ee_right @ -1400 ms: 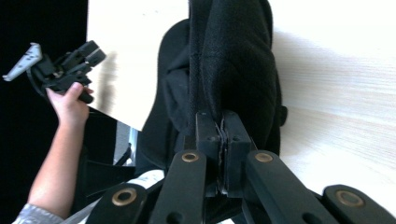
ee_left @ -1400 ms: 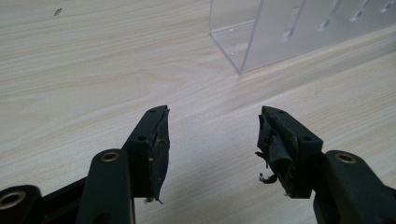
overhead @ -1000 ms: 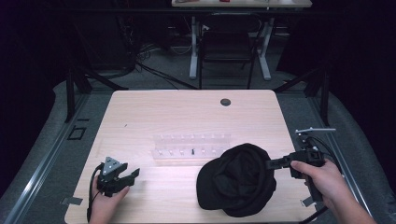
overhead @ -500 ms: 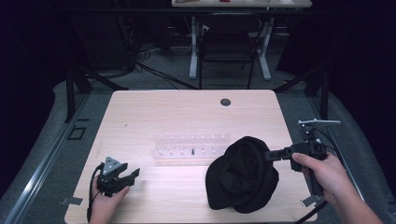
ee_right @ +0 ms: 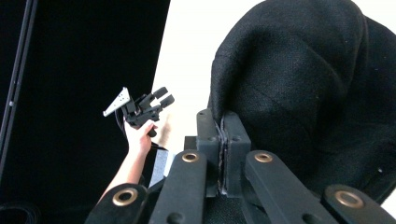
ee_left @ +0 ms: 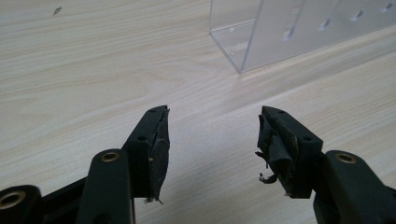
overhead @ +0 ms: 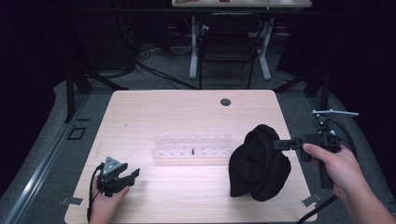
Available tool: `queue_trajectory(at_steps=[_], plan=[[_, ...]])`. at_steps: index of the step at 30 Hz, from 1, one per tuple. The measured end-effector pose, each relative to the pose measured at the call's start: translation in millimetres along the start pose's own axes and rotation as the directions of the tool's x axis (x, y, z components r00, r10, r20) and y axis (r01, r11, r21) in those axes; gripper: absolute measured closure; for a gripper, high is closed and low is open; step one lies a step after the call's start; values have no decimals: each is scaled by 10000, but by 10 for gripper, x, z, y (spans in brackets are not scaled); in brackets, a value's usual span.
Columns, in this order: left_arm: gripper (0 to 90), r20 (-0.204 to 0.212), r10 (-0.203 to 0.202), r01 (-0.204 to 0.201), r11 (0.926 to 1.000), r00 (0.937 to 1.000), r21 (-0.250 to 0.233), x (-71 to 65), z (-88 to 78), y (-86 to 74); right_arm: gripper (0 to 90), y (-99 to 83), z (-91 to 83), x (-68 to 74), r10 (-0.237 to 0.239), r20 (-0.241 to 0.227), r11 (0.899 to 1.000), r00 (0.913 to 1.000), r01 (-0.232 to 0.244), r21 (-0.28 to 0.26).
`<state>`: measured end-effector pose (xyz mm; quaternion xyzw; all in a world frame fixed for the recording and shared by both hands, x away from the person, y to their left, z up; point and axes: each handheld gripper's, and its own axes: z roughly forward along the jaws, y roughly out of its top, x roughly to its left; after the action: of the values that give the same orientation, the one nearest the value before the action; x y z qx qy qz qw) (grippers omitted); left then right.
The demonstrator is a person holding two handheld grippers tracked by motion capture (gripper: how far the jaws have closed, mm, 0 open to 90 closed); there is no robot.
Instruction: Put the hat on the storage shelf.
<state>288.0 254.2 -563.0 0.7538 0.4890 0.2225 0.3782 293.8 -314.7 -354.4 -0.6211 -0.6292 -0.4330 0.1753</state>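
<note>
A black fabric hat (overhead: 257, 163) hangs crumpled at the table's right, its lower edge near the wood. My right gripper (overhead: 276, 143) is shut on its upper right edge. In the right gripper view the jaws (ee_right: 223, 126) press together on a thin fold of the hat (ee_right: 303, 88), which bulges up beyond them. My left gripper (overhead: 132, 175) rests at the front left of the table, open, with nothing between its fingers. In the left gripper view, bare wood lies between the open jaws (ee_left: 212, 135).
A clear acrylic rack (overhead: 191, 147) with rows of small holes lies across the middle of the wooden table (overhead: 163, 112); its corner (ee_left: 261, 37) stands ahead of the left jaws. A round grommet (overhead: 225, 101) sits near the far edge. Dark floor and desk legs lie beyond.
My right gripper has risen with the hat, pulling it from a flat heap into a hanging bunch. The left gripper has stayed where it was.
</note>
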Motion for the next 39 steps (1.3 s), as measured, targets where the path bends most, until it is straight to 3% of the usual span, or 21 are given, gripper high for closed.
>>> queue_trajectory(at_steps=[10,18,30,39], plan=[[435,1,8,-8,10000,10000,-2,-1,2,0,885,52,-101,-8,230,-142,9984,9996,-237,-512],[434,1,8,-8,10000,10000,-4,-1,2,0,885,108,-152,43,86,-341,9974,9994,-110,-710],[434,13,-7,7,10000,10000,10,2,-1,1,886,233,-207,254,-293,-790,9892,9964,176,-1457],[434,31,-13,13,10000,10000,-9,2,-1,4,886,342,-160,366,-517,-850,9859,9950,372,-1634]])
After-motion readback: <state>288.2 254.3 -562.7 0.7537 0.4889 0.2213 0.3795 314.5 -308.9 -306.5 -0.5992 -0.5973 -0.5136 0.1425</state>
